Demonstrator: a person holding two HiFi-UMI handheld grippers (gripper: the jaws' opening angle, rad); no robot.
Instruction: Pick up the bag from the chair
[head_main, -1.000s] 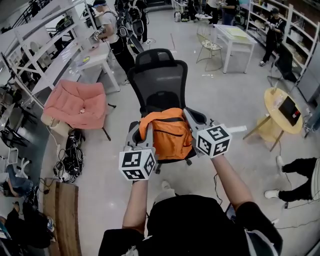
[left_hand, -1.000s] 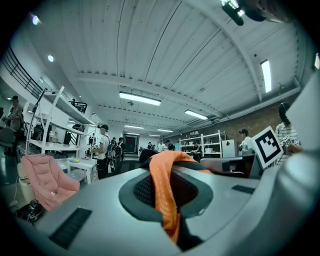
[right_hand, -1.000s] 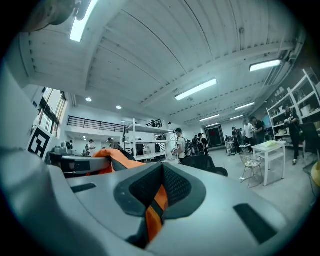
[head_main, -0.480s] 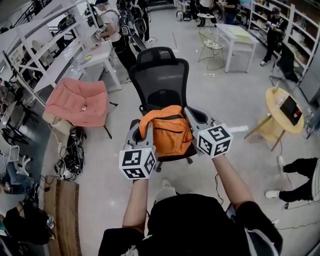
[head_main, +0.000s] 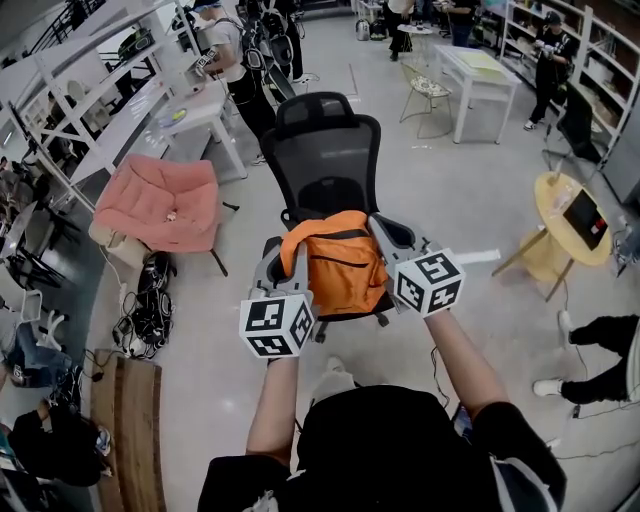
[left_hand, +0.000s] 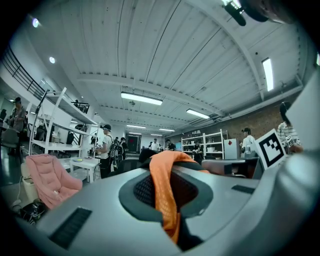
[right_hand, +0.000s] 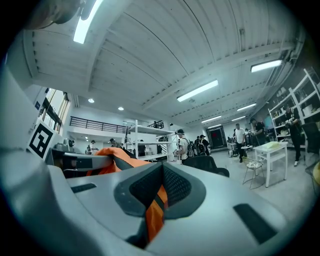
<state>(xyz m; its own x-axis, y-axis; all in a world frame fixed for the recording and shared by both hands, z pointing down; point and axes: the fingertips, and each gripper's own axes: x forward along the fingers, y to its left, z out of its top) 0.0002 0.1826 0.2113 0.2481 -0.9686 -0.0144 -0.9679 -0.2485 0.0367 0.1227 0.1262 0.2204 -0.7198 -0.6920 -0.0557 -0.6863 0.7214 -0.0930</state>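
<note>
The orange bag (head_main: 340, 268) hangs between my two grippers over the seat of the black mesh office chair (head_main: 326, 150). Whether it still touches the seat I cannot tell. My left gripper (head_main: 287, 268) is shut on an orange strap (left_hand: 163, 192) at the bag's left side. My right gripper (head_main: 386, 238) is shut on another orange strap (right_hand: 154, 212) at the bag's right side. In the left gripper view (left_hand: 167, 200) and the right gripper view (right_hand: 152, 200) a strap runs through closed jaws. Most of the chair's seat is hidden behind the bag.
A pink armchair (head_main: 160, 205) stands left of the chair, with cables (head_main: 140, 320) on the floor beside it. White tables (head_main: 190, 115) (head_main: 478, 72), a wire chair (head_main: 420, 90) and several people are at the back. A round yellow table (head_main: 575, 215) and a seated person's legs (head_main: 598, 350) are at the right.
Both grippers keep their hold on the bag's straps. The chair and room have shifted slightly in the head view; the bag stays between the grippers.
</note>
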